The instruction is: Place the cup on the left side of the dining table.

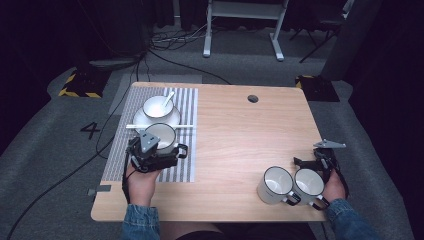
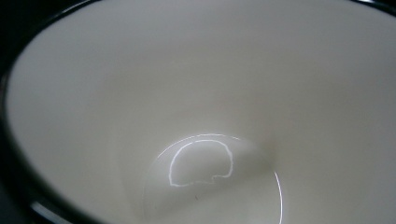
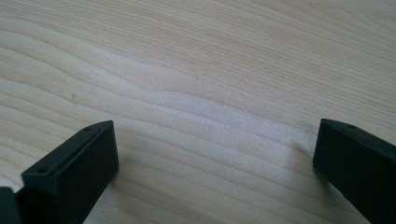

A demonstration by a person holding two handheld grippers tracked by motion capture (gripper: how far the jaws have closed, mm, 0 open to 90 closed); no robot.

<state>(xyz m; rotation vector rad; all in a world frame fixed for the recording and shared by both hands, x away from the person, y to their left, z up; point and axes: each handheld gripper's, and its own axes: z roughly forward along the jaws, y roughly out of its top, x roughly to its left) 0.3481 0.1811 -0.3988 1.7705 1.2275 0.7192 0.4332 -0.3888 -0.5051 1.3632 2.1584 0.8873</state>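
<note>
White mug (image 1: 161, 136) sits right at the left tool (image 1: 150, 154), whose grip I cannot tell. Right tool (image 3: 215, 154) gapes wide over bare desk (image 3: 196, 70).

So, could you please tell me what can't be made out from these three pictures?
- Left tongs: in the high view the grey plate and gripper body cover the jaws, so open or shut on the mug is unclear.
- Left gripper view: the mug's white inside is too close; the jaws are unseen.
- Stick below the saucer: too small to identify.
- Right tongs: open over bare table.
</note>
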